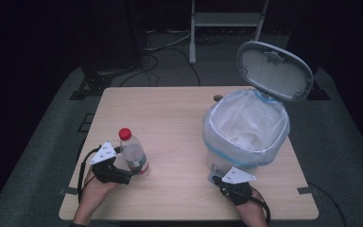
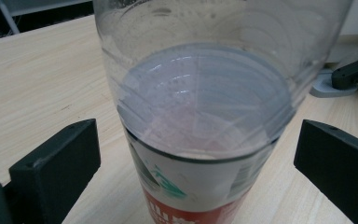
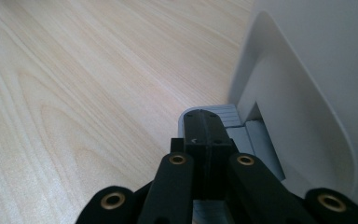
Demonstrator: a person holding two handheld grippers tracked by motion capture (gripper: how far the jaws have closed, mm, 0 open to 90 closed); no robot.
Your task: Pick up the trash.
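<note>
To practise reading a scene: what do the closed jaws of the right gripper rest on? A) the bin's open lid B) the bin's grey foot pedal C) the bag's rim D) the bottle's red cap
B: the right gripper, jaws shut, rests on the grey pedal at the foot of the bin.

In the left gripper view the bottle runs past the top and bottom edges, cap and base unseen. The bin's pedal lies partly under the right gripper's closed fingers; a small dark thing behind the bin is too small to tell.
</note>
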